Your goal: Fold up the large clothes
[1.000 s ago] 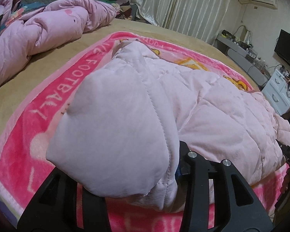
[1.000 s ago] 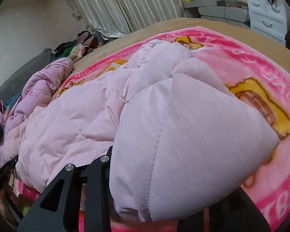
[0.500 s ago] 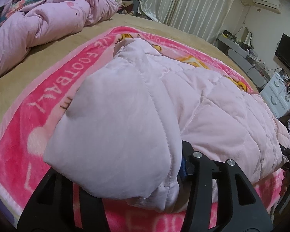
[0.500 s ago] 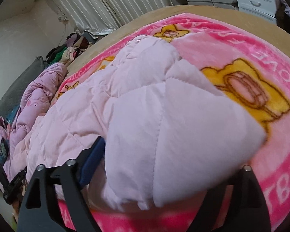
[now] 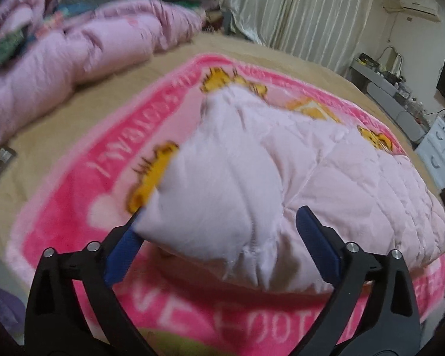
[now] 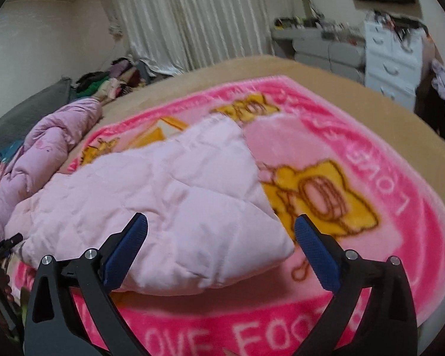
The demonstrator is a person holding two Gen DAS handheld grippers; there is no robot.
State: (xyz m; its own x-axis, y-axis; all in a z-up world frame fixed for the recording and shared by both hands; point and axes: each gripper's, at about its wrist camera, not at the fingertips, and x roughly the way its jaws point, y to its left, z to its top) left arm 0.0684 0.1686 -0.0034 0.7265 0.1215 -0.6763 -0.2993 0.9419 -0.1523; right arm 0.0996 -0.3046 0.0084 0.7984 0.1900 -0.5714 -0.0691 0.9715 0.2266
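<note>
Left tool (image 5: 219, 225): jaws spread wide, nothing gripped. Folded corner of the pale pink quilted jacket (image 5: 296, 184) sits between the blue pads (image 5: 123, 255), one pad grazing the fabric at most.
Right tool (image 6: 219, 225): also wide open, holding nothing. Jacket's other near corner (image 6: 175, 207) lies in the gap, not pinched.
Jacket location: on the pink cartoon blanket (image 5: 74, 201) spread over the bed (image 5: 56, 118), near the bed's front edge, running toward the far side. Reads as a doubled-over slab, quilted panels up.
Why both tools open: my read is a fold has just been laid down, one tool at each near corner, so the layer settles flat rather than bunching. Both views are blurred, so fine contact is hard to call.
Why this spot: blanket gives a flat working area, and the front edge is the near side to whoever holds the tools.
Step estimate: mid-task; jacket looks bulky, likely needs another fold.
Risk: puffy filling may spring the top layer open.
Containers: none in use. White drawer unit (image 6: 391, 59) by the far wall, drawers shut, contents not visible.
Other: rumpled pink duvet (image 5: 68, 59) along the bed's left side, apart from the jacket.
</note>
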